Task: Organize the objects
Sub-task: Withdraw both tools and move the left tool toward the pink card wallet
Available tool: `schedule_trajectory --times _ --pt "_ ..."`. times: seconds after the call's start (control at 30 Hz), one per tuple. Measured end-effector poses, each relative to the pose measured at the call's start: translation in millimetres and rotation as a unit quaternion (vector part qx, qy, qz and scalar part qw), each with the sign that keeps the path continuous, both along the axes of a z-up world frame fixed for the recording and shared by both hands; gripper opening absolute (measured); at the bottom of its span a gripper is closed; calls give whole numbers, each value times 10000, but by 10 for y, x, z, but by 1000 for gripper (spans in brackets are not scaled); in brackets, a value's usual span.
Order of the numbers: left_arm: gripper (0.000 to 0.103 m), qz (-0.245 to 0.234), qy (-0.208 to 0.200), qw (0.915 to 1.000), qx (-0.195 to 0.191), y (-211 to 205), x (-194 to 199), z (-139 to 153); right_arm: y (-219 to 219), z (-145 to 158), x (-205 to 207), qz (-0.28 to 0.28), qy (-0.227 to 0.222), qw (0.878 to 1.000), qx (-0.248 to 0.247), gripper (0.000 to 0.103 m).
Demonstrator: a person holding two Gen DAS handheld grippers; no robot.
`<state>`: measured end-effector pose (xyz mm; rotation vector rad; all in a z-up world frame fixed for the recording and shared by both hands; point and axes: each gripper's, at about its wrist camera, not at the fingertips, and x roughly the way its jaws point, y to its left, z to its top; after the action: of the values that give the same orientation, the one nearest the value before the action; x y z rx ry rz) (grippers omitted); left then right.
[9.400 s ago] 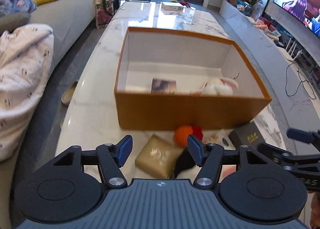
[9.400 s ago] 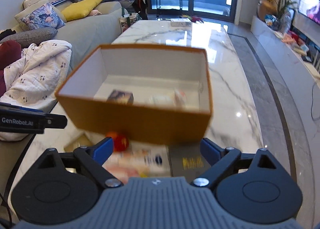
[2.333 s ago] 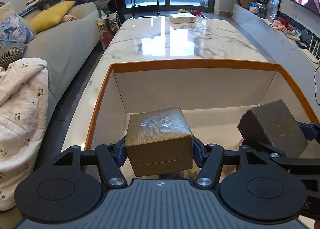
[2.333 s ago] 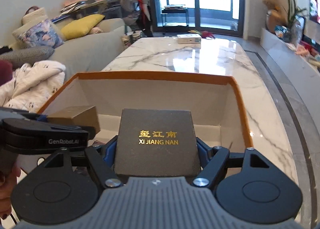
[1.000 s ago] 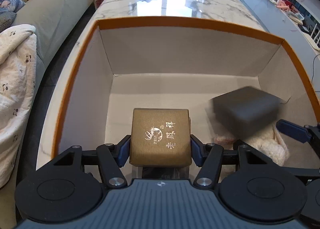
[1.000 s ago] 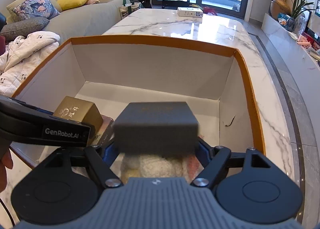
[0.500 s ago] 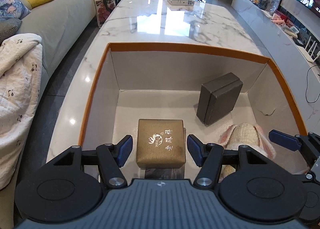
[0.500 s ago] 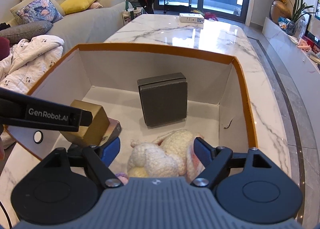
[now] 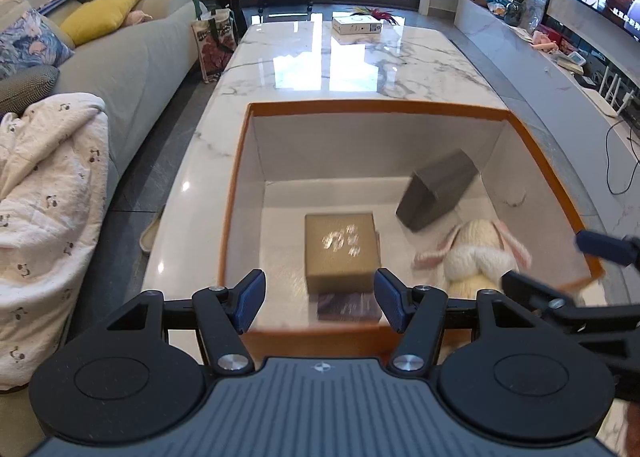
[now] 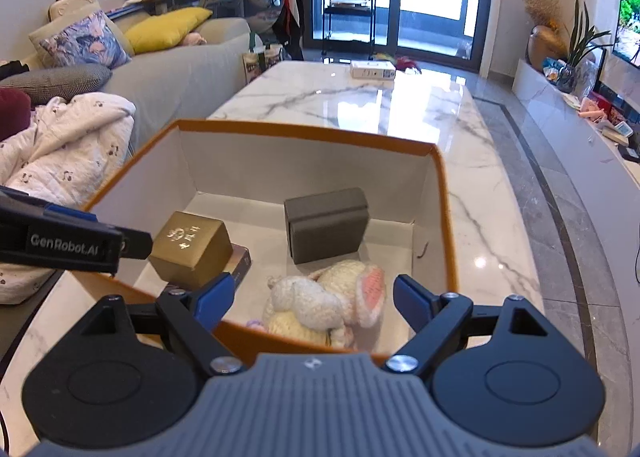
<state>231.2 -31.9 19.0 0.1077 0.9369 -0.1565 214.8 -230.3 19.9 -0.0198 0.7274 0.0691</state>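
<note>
The left gripper (image 9: 318, 299) and the right gripper (image 10: 314, 301) both hang spread and empty above the near wall of the orange box (image 10: 312, 135) on the marble tabletop (image 10: 360, 97). Inside it lie one gold gift box (image 10: 191, 251) — perched on one flat dark box (image 10: 240, 261) — one grey case (image 10: 327, 223) and one plush rabbit (image 10: 328, 303). The grey case stands on its edge, tilted, so a knock to the box could topple it; the gold gift box, overhanging its base, could likewise slide off. One white carton (image 10: 373, 69) sits at the tabletop's far end.
</note>
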Motion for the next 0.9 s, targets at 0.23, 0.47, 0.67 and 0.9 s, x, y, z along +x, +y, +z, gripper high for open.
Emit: schedule_trajectory --times 0.23,0.47,0.67,0.9 --pt "77 -47 -214 9997 85 131 -416 48 35 169 -473 207 -166 9996 -48 90" --pt "77 -88 -408 9991 40 261 -967 38 64 219 -996 310 -314 9990 110 92" --pt "77 -255 -108 9995 141 326 -1439 -202 3 84 -1549 180 -310 9977 569 92" --pt "77 -799 256 9962 240 403 -1949 -443 -103 25 -2002 -13 -338 9970 696 94"
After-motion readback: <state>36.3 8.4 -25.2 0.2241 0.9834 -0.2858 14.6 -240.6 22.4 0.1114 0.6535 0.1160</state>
